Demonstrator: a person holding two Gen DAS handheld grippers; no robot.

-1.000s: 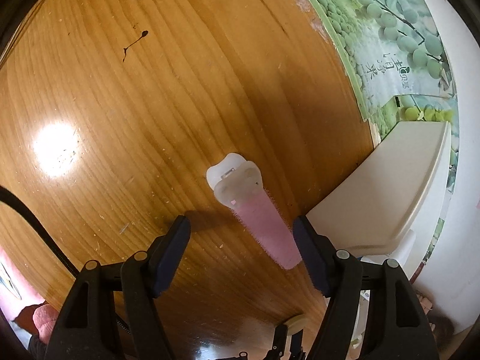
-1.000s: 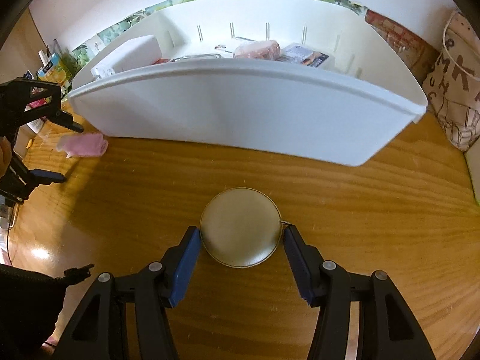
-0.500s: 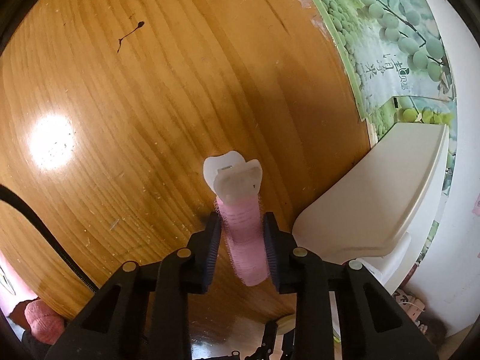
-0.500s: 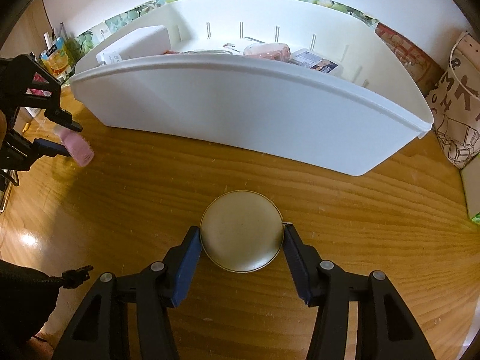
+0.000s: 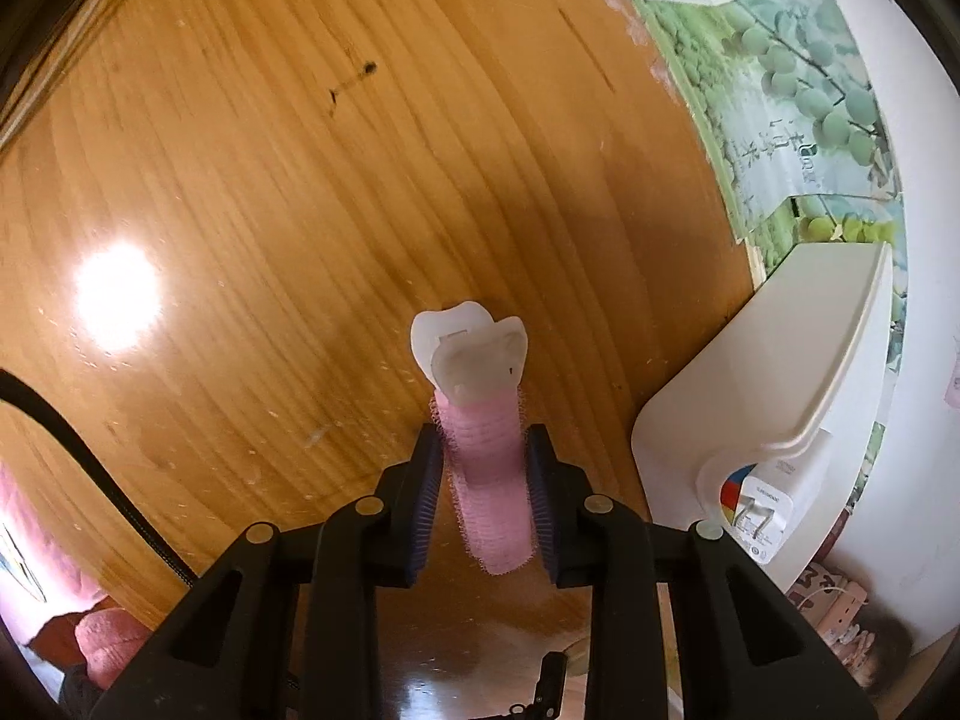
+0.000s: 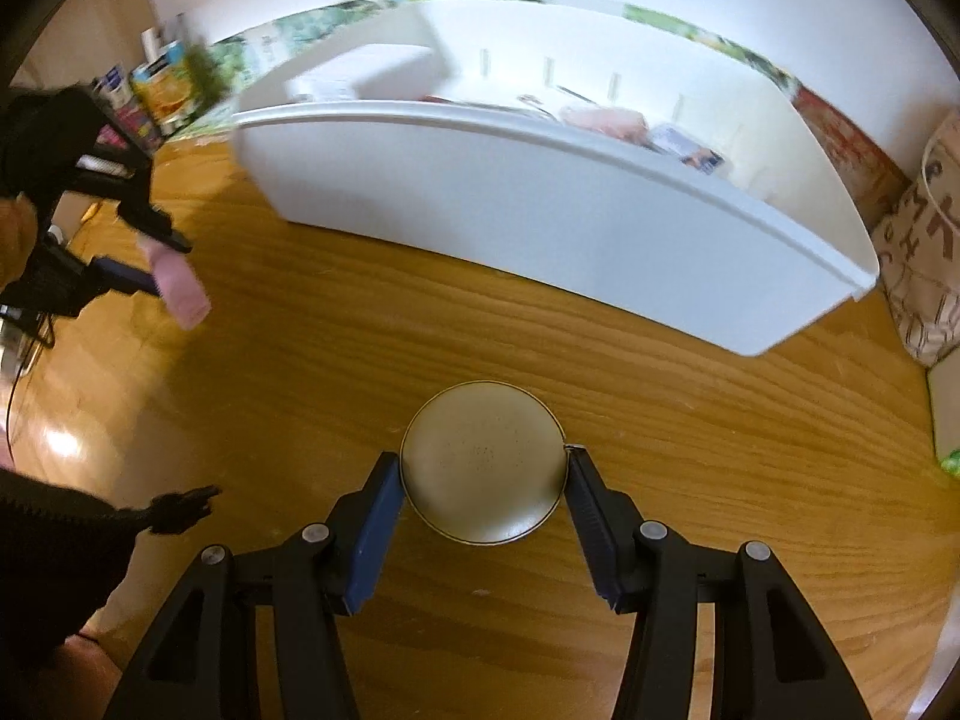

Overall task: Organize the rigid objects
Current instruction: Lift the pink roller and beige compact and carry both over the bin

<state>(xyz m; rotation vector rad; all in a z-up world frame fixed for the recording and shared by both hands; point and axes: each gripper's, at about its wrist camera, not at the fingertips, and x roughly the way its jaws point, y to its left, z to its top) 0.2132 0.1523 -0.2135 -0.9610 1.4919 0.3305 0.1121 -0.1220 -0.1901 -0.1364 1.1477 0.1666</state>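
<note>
Two grips: left gripper point(image 5: 485, 504) clamps fuzzy pink roller point(image 5: 487, 483); right gripper point(image 6: 483, 525) clamps round tin point(image 6: 483, 469).

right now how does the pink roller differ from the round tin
The roller is pink, long and bristly; the tin is beige, round and smooth. The roller sits in the left tool, the tin in the right tool. The roller is slim, so its tool is nearly closed; the tin is wider. Both are gripped, near the white bin.

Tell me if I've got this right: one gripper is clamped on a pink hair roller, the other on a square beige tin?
Nearly. The left gripper does clamp the pink hair roller, but the beige tin in the right gripper is round, not square, as the right wrist view shows.
</note>
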